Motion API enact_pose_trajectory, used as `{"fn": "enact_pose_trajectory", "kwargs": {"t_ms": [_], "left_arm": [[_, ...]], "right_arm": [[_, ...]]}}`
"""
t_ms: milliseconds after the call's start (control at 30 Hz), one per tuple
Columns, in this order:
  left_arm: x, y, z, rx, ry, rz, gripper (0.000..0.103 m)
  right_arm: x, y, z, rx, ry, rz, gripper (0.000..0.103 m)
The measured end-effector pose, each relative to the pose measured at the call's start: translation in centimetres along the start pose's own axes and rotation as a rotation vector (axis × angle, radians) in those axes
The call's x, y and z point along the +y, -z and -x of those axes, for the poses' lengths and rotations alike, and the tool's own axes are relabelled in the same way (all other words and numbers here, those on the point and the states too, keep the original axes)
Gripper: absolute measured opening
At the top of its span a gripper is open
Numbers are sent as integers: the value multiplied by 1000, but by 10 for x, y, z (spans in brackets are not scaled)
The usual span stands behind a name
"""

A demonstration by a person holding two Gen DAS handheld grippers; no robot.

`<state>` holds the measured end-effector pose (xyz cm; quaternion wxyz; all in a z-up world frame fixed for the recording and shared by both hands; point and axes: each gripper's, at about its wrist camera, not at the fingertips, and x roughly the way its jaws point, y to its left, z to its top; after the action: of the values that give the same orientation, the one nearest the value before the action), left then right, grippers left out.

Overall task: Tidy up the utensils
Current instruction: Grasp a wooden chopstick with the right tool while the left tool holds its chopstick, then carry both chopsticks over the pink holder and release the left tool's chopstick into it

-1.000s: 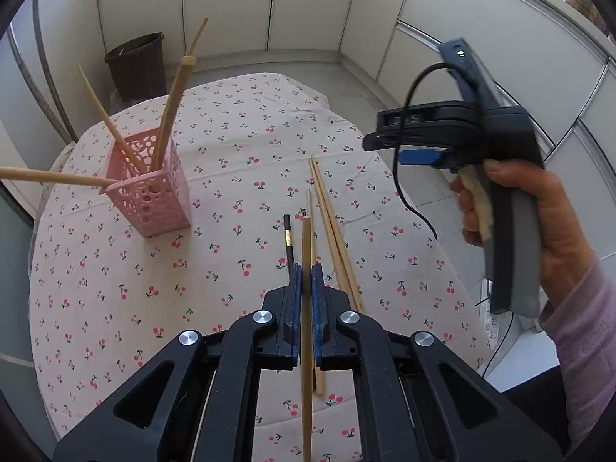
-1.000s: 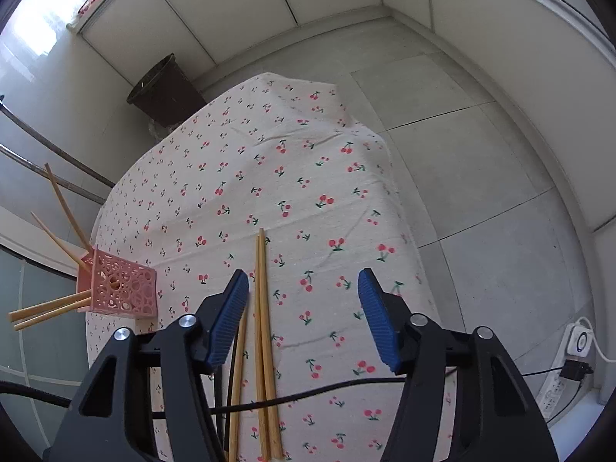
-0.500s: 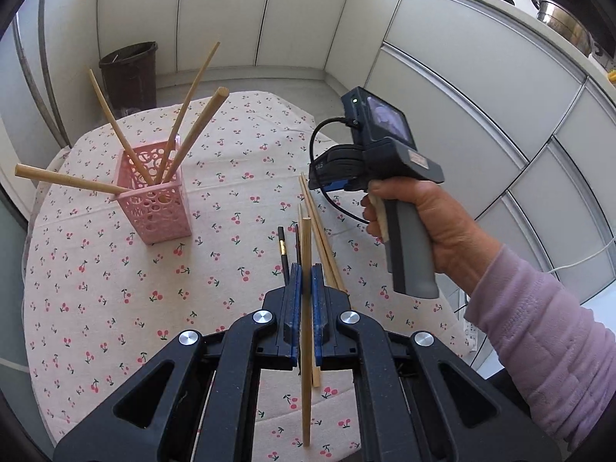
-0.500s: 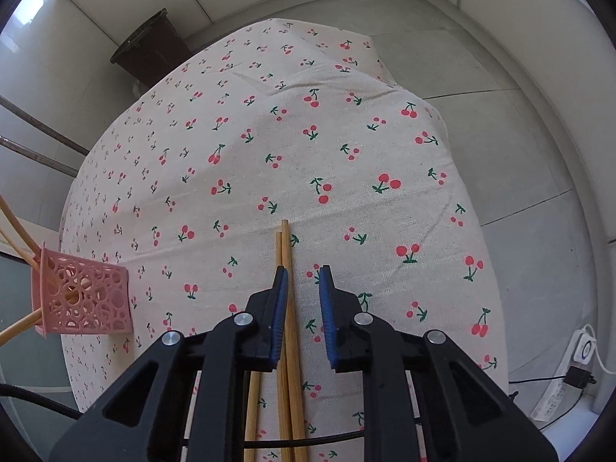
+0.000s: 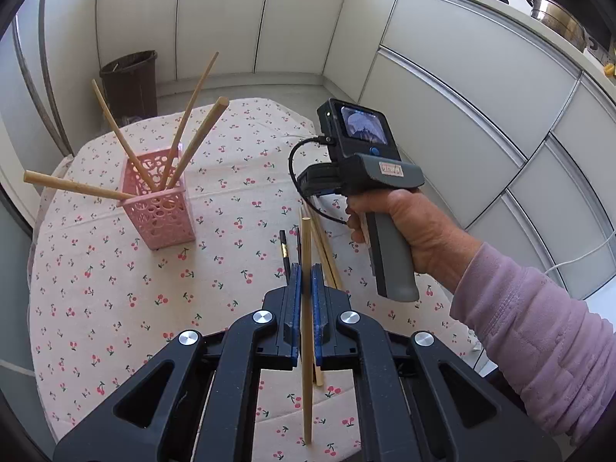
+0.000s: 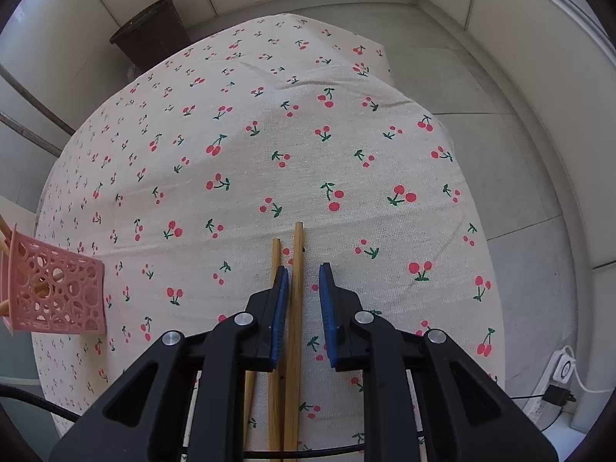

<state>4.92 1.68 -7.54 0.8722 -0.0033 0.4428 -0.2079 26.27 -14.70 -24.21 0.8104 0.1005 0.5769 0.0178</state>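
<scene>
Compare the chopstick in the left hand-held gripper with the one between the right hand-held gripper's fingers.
The left chopstick is clamped in the shut left hand-held gripper. The right chopstick sits between the right hand-held gripper's jaws, ungripped. The left one is raised, alone. The right one lies flat on the tablecloth beside another. Both are plain, light wood.

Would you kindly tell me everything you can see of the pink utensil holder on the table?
The pink utensil holder is a tall, square-sided basket, apparently plastic, its walls pierced with round holes of mixed sizes. It stands upright on the cherry-print tablecloth, toward the table's left side. Four light wooden chopsticks stand in it, splayed outward over its rim. Neither gripper touches it.
</scene>
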Motion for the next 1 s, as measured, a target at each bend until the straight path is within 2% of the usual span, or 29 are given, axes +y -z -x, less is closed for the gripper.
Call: {"fn": "enact_pose_trajectory", "kwargs": {"t_ms": [67, 133, 300, 733, 1000], "left_arm": [[0, -1, 3, -14, -5, -3, 5], [1, -2, 9, -33, -12, 0, 5], [5, -5, 21, -75, -9, 18, 5], [7, -24, 67, -250, 8, 72, 5], [11, -60, 111, -378, -7, 111, 5]], "right_arm": [[-5, 3, 5, -11, -46, -41, 6], [-6, 7, 21, -86, -50, -32, 6], [0, 20, 84, -246, -89, 30, 6], [0, 69, 224, -510, -146, 125, 6], [-6, 57, 284, -623, -227, 78, 6]]}}
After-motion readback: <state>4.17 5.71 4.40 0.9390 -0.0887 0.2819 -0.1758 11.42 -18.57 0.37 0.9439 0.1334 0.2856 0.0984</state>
